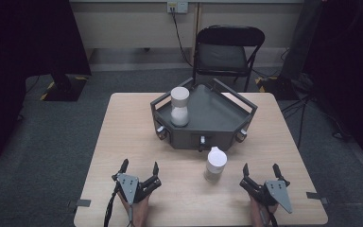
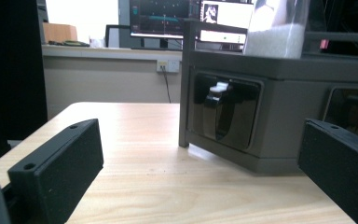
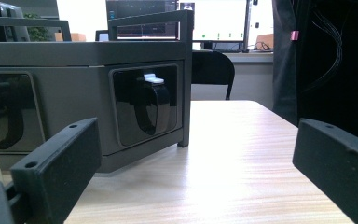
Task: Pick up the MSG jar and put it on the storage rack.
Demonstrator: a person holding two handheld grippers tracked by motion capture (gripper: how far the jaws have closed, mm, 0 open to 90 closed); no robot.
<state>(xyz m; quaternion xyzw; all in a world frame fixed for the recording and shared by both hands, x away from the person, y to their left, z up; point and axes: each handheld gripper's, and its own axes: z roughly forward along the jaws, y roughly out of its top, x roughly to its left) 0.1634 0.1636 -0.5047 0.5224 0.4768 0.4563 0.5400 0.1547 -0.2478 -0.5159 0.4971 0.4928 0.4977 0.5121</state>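
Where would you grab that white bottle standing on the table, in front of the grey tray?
Probably around its straight body below the cap. The white bottle stands upright and apart from the grey tray, so the open right gripper, nearest it, could come level from its right.

Light wooden table [image 1: 123,142]. Grey angular tray [image 1: 217,113] sits at centre toward far edge. White jar [image 1: 215,164] stands just in front of tray, toward near edge, right of centre.
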